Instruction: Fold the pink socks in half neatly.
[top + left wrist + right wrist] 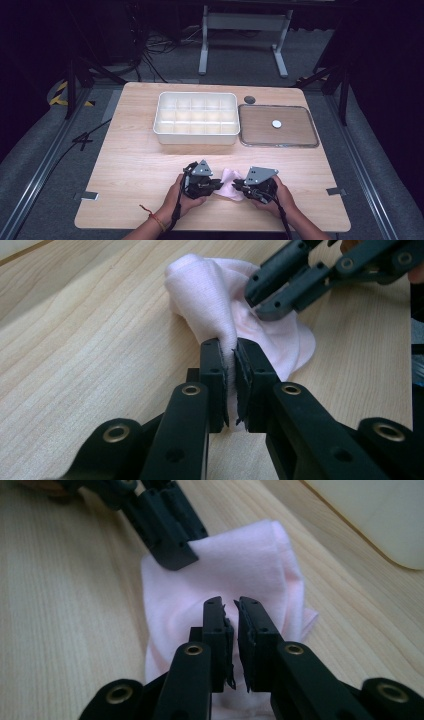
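A pale pink cloth [230,181] lies crumpled on the wooden table near its front edge, between my two grippers. My left gripper [219,184] comes in from the left. In the left gripper view the left gripper [234,347] is shut on a raised fold of the cloth [210,295]. My right gripper [236,185] comes in from the right. In the right gripper view the right gripper [231,602] has its jaws almost together over the cloth [240,570], pinching a thin layer. The tips of the two grippers are a short way apart on the cloth.
A white tray with several compartments [196,136] stands at the middle back of the table. To its right is a flat grey-rimmed tray [278,145] holding a small white disc [276,123]. A dark round spot [249,99] lies behind it.
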A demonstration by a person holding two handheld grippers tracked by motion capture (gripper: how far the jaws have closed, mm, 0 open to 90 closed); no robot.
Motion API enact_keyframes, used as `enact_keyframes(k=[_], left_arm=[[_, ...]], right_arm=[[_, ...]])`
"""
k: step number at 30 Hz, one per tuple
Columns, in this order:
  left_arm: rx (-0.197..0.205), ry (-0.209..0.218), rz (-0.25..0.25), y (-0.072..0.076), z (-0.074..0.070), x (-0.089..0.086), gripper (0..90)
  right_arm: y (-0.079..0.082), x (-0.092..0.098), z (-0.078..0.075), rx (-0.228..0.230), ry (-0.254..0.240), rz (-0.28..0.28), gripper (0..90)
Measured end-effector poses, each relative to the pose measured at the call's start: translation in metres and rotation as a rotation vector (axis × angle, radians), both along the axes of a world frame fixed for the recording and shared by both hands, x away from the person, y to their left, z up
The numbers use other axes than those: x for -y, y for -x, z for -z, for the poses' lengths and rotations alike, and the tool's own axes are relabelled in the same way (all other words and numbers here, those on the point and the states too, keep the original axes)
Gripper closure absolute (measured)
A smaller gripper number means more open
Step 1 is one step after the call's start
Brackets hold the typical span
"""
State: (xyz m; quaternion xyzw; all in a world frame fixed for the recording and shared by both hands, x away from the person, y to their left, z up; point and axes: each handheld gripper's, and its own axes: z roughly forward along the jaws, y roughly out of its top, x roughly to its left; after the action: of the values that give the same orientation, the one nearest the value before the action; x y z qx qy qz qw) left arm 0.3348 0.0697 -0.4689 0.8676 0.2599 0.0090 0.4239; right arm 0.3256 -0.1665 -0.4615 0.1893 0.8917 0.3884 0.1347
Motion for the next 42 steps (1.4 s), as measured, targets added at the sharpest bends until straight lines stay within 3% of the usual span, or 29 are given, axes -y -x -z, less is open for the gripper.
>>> enact_keyframes(k=[7, 14, 20, 28, 33, 38, 42], left_arm=[[0.024, 0.005, 0.011, 0.005, -0.004, 0.003, 82.8], [0.035, 0.009, 0.011, 0.006, -0.007, 0.004, 82.7], [0.038, 0.012, -0.027, 0.003, -0.008, -0.002, 82.7], [0.041, 0.018, -0.036, 0.001, -0.009, -0.005, 82.6], [0.045, 0.016, -0.025, 0.002, -0.01, -0.003, 82.3], [0.037, 0.038, -0.006, 0.006, -0.013, 0.001, 82.8], [0.043, 0.031, -0.002, 0.008, -0.013, 0.003, 82.8]], right_arm=[[-0.009, -0.016, 0.006, -0.005, 0.033, 0.025, 84.7], [-0.007, -0.027, 0.01, 0.006, 0.035, 0.023, 85.1], [-0.006, -0.018, 0.003, 0.006, 0.001, 0.014, 83.3], [-0.001, -0.002, -0.009, 0.017, -0.019, 0.015, 83.0], [0.003, -0.012, -0.003, -0.001, -0.004, -0.04, 82.7], [0.005, -0.03, 0.004, -0.006, 0.068, -0.086, 84.0], [0.003, -0.034, 0.008, -0.028, 0.051, -0.076, 85.1]])
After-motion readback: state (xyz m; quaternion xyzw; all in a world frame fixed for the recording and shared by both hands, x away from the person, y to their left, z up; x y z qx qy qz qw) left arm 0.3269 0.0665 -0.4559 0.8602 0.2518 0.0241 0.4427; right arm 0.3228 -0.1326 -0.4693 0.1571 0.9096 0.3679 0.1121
